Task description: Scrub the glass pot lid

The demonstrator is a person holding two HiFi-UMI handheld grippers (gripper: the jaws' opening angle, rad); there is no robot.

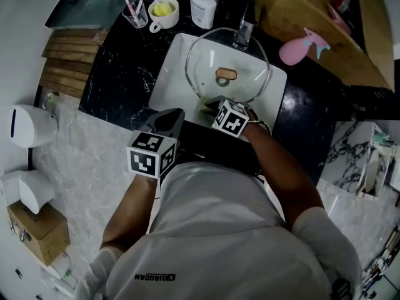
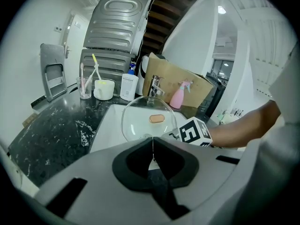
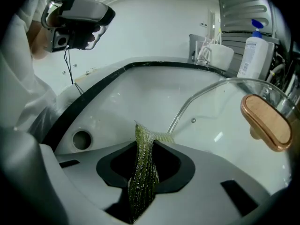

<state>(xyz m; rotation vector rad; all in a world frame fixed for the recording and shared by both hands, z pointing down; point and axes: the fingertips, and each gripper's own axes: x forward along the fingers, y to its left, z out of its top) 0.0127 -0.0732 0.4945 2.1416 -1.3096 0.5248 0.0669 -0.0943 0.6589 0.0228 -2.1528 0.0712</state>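
The glass pot lid [image 1: 240, 64] with a wooden knob [image 1: 226, 75] leans in the white sink [image 1: 169, 74]. My right gripper [image 1: 209, 107] is at the lid's near rim, shut on a green scrub pad [image 3: 142, 165], and the pad's tip touches the rim of the lid [image 3: 197, 97]. The right gripper view shows the wooden knob [image 3: 265, 121] at the right. My left gripper [image 1: 173, 117] hovers over the sink's near edge, shut with nothing between its jaws. In the left gripper view the lid [image 2: 140, 121] stands ahead of the left gripper [image 2: 152, 145].
Behind the sink are a tap [image 1: 244, 32], a toothbrush cup [image 1: 135, 11], a mug [image 1: 164, 13] and a white pump bottle [image 1: 203, 6]. A pink spray bottle [image 1: 296, 49] and a cardboard box [image 1: 312, 20] stand at the right. Black marble counter [image 1: 122, 80] flanks the sink.
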